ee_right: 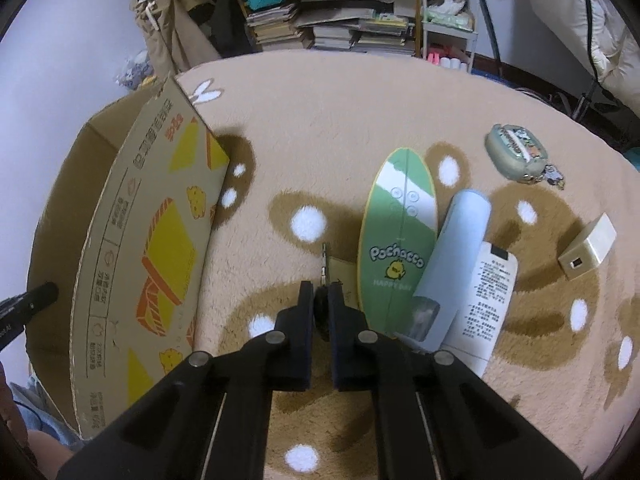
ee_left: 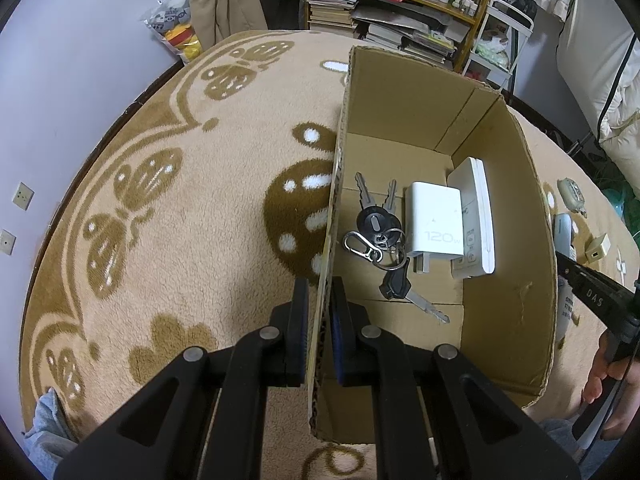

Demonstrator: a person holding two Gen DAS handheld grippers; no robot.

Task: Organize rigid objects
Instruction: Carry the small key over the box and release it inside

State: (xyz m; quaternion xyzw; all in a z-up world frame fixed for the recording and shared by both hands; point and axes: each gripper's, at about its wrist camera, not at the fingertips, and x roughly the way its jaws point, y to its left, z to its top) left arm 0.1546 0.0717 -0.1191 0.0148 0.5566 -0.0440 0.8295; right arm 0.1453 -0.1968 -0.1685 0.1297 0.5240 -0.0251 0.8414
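My left gripper is shut on the left wall of an open cardboard box, one pad inside and one outside. In the box lie a bunch of keys, a white charger and a flat white device. In the right wrist view my right gripper is shut on the black head of a key. The key's blade sticks out forward over the rug, beside a small tan tag. The box's printed outer wall stands to its left.
On the patterned rug, to the right of the key, lie a green surfboard-shaped item, a light blue bottle, a white printed label, a beige cube plug and a green pouch. Shelves of books stand behind.
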